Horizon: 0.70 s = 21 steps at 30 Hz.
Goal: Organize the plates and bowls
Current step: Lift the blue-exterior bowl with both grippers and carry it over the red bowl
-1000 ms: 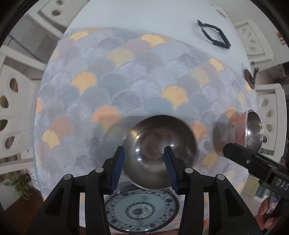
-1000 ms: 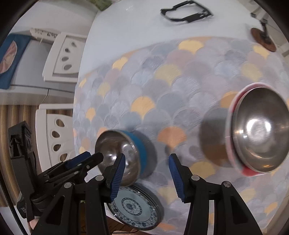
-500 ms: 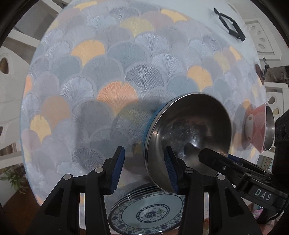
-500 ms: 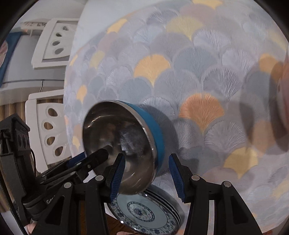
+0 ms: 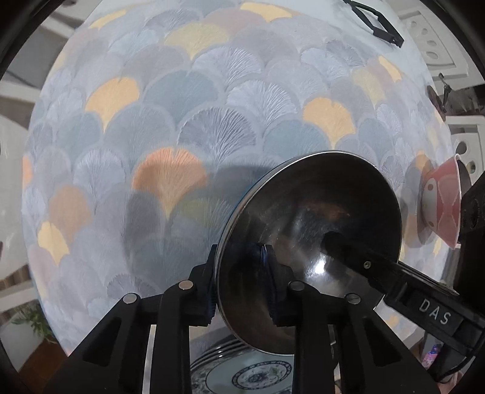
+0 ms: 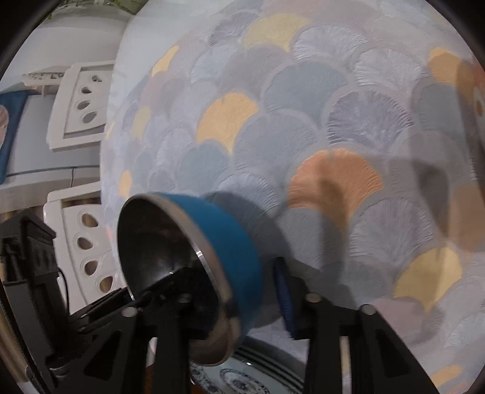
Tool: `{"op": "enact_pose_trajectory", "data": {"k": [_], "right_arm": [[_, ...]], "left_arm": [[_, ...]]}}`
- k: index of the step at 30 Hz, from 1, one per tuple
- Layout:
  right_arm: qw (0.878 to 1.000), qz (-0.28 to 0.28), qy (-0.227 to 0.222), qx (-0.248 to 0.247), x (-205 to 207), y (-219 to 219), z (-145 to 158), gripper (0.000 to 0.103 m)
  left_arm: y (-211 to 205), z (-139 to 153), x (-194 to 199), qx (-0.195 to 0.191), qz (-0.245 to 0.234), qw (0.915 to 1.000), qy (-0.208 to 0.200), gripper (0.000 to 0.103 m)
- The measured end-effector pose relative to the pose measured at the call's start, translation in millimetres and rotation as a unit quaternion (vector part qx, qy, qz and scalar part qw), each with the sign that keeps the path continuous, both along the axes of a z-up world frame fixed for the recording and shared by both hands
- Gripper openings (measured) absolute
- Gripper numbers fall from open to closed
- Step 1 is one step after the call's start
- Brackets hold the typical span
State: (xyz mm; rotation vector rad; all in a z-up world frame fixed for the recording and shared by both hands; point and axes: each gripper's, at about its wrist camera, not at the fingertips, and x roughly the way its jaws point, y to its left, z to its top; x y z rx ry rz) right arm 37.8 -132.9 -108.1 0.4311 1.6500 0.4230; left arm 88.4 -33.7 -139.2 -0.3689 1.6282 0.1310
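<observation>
A steel bowl with a blue outer wall (image 5: 303, 218) (image 6: 224, 230) sits on the patterned tablecloth (image 5: 182, 121), just beyond a stack of blue-patterned plates (image 5: 248, 375) (image 6: 242, 378). My left gripper (image 5: 239, 260) points down over the bowl's near-left rim. Its jaws are closing, one pad outside the wall and one inside, pressing on it. My right gripper (image 6: 236, 272) straddles the opposite rim, its jaws closing onto the wall. Its inner finger (image 5: 363, 263) shows inside the bowl. A red bowl with a steel inside (image 5: 442, 206) stands further right.
A black frame-like object (image 5: 376, 21) lies at the table's far side. White chairs (image 6: 81, 103) (image 5: 430, 39) stand around the table. A small dark item (image 5: 436, 94) lies near the right edge.
Both grippers have come down onto the blue bowl, so it fills more of each view. Their jaws, wide apart before, have closed over opposite sides of its rim.
</observation>
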Motion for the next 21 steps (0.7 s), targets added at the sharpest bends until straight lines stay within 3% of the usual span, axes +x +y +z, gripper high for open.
{"op": "enact_pose_trajectory", "data": {"k": [2, 10, 21], "right_arm": [[1.0, -0.003, -0.004, 0.0, 1.1, -1.2, 2.1, 0.02], [0.999, 0.004, -0.028, -0.021, 5.1, -1.8, 21.1, 0.02], [0.998, 0.005, -0.06, -0.02, 16.9, -18.3, 70.2, 0.021]], "left_arm": [[-3.2, 2.2, 4.1, 0.007, -0.006, 1.0, -0.002, 0.021], [-17.9, 15.9, 13.2, 0.013, -0.022, 0.9996, -0.009, 0.02], [-21.4, 66.8, 29.5, 0.009, -0.025, 0.9987, -0.044, 0.02]]}}
